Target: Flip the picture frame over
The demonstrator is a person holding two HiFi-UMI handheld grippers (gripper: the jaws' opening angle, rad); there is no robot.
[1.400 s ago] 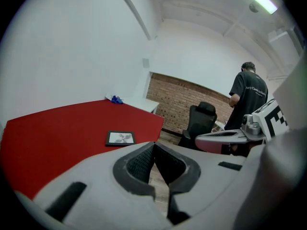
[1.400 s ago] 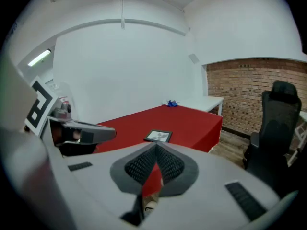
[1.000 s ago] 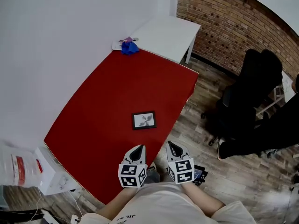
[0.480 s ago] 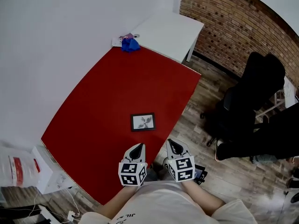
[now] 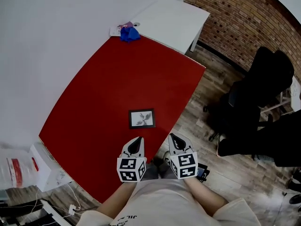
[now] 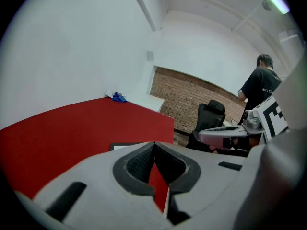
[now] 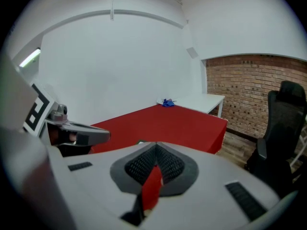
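Picture frame (image 5: 142, 118) lies flat, photo side up, on red table (image 5: 99, 102). Its long axis runs left-right, just ahead of me. My left gripper (image 5: 137, 141) and right gripper (image 5: 172, 138) are both pressed together, pinching nothing. Blue cloth (image 5: 129, 34) sits at the far corner.

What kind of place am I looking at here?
Probably an office or studio room: a red table, a white desk beside a brick wall, and a black office chair on a wood-plank floor.

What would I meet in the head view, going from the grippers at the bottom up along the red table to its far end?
Left gripper and right gripper side by side → picture frame → bare red table → small blue thing → white table.
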